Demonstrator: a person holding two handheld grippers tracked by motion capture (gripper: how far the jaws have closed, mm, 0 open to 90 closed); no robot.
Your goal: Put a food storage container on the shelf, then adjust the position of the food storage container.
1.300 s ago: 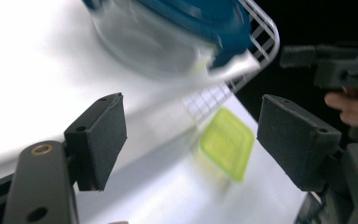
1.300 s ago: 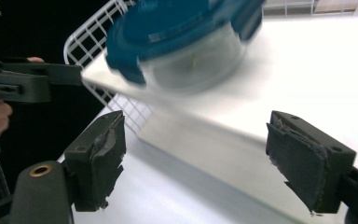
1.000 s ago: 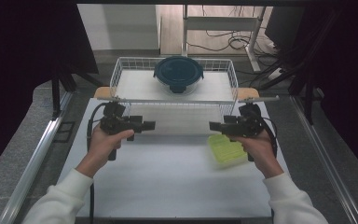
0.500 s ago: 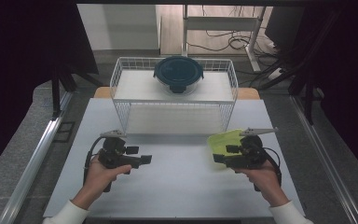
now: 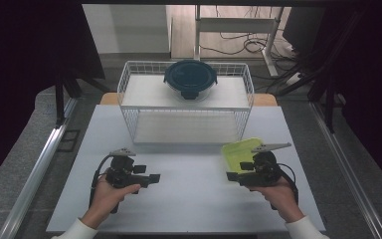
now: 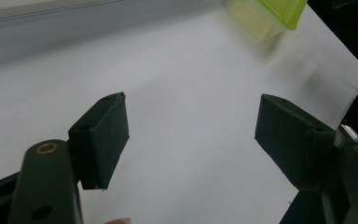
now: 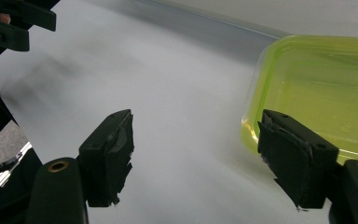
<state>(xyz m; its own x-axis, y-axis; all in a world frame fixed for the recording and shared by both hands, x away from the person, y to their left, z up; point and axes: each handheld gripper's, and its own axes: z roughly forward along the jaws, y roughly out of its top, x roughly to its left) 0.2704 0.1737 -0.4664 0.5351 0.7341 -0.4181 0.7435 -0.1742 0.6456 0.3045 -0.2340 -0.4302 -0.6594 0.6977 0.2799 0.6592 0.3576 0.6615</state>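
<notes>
Approach step: I've got both claws released, nothing held. R gripper (image 5: 233,175) sits beside green container (image 7: 326,88); L gripper (image 5: 154,178) idle (mid-table). Next: close R on its near rim.

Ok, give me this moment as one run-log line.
left gripper: open, empty | right gripper: open, empty, beside green tub | dark bowl: on rack

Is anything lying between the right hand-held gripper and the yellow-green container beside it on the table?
Nothing visible does. The right hand-held gripper has its jaws open with bare white table between them, and the yellow-green container sits just beyond one jaw in the right gripper view, with no object between. The wire basket stands farther back.
</notes>
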